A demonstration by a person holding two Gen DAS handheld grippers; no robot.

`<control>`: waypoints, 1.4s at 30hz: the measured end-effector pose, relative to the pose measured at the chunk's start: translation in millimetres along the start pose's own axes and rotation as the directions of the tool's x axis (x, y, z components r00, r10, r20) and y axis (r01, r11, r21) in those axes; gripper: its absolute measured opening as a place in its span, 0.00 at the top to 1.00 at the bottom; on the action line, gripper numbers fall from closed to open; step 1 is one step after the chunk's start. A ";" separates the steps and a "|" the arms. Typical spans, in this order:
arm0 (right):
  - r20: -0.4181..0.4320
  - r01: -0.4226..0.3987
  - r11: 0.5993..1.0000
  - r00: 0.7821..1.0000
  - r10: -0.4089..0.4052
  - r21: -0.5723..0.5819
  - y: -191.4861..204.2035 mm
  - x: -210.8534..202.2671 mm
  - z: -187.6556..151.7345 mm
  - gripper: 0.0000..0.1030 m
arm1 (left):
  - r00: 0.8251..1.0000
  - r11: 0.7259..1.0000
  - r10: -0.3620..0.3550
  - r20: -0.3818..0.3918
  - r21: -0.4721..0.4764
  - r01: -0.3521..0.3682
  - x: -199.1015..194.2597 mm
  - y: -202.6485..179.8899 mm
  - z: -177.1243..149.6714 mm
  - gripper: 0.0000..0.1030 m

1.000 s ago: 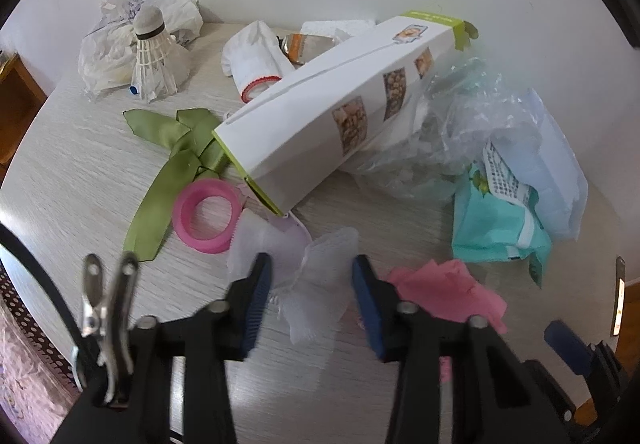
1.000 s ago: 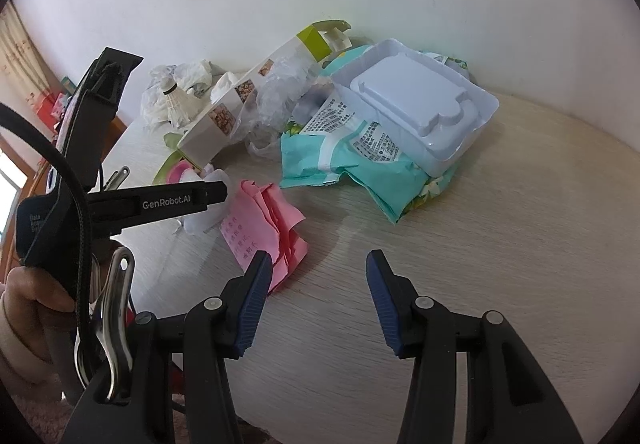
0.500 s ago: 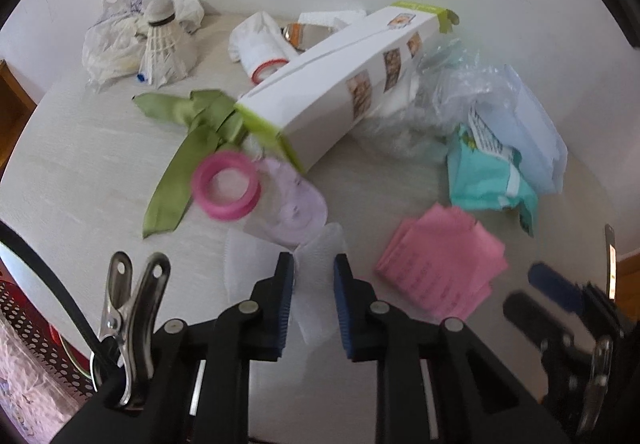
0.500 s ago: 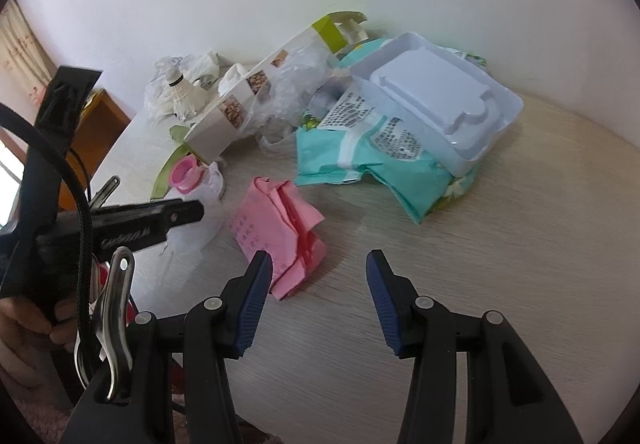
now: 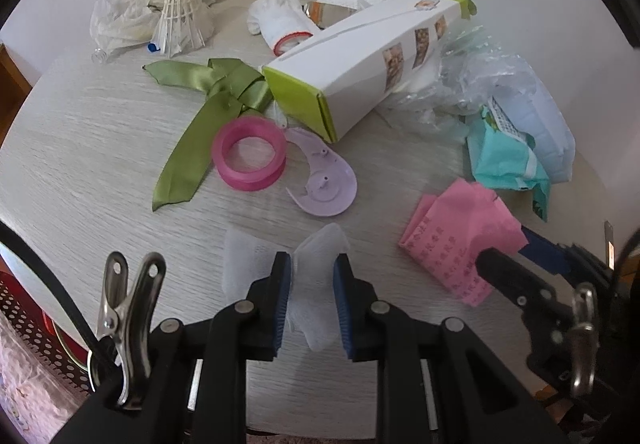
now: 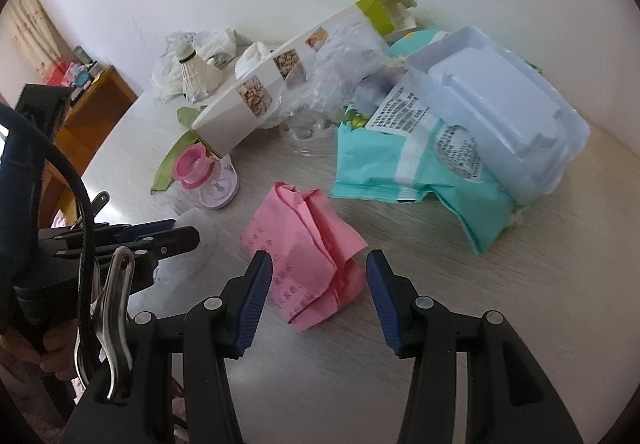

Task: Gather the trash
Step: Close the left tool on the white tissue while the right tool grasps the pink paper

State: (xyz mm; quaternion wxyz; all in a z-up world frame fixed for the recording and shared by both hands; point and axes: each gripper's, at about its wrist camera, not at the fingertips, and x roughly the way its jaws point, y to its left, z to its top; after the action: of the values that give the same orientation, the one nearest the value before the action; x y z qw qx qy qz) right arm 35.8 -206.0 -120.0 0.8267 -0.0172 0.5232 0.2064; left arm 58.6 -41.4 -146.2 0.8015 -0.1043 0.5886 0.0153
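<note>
While clamped on a flimsy white foam sheet (image 5: 320,276) at the near edge of the table (image 5: 80,132), left gripper (image 5: 310,296) risks a slip: thin, soft stuff, pinched only at a bunched fold, likely to tear or slide free on the lift. Right gripper (image 6: 318,284) parted, either side of a crumpled pink paper (image 6: 308,252) and not yet pressing it; closing could catch just a loose flap. Foam sheet pale, translucent, puckered between the pads; pink paper folded, printed with small characters, lying near the middle.
</note>
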 end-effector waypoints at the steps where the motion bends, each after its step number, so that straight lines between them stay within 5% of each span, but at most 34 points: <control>1: -0.005 0.003 1.000 1.000 -0.003 -0.005 0.8 3.3 0.1 0.51 | 1.000 1.000 -0.002 -0.001 0.001 0.002 0.1 0.9 -0.3 0.79; 22: -0.032 0.031 0.998 0.999 -0.032 -0.052 6.7 21.8 -4.0 0.52 | 1.000 1.000 0.015 0.023 0.001 -0.015 0.4 -2.3 -6.8 0.76; 34: -0.027 0.031 0.999 0.999 -0.032 -0.029 -0.3 13.9 -4.2 0.92 | 0.997 0.998 0.055 0.059 -0.025 -0.054 -8.7 -6.6 -15.9 0.80; 42: 0.031 0.001 0.995 1.000 0.002 -0.099 8.2 -5.4 -1.7 0.96 | 0.993 0.995 0.078 0.091 -0.071 -0.071 -26.6 -1.0 -21.3 0.82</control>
State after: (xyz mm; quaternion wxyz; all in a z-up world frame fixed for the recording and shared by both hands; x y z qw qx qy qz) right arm 29.4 -200.7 -114.5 0.8328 -0.0547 0.4993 0.2326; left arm 30.6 -43.8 -127.0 0.8232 -0.1085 0.5529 0.0700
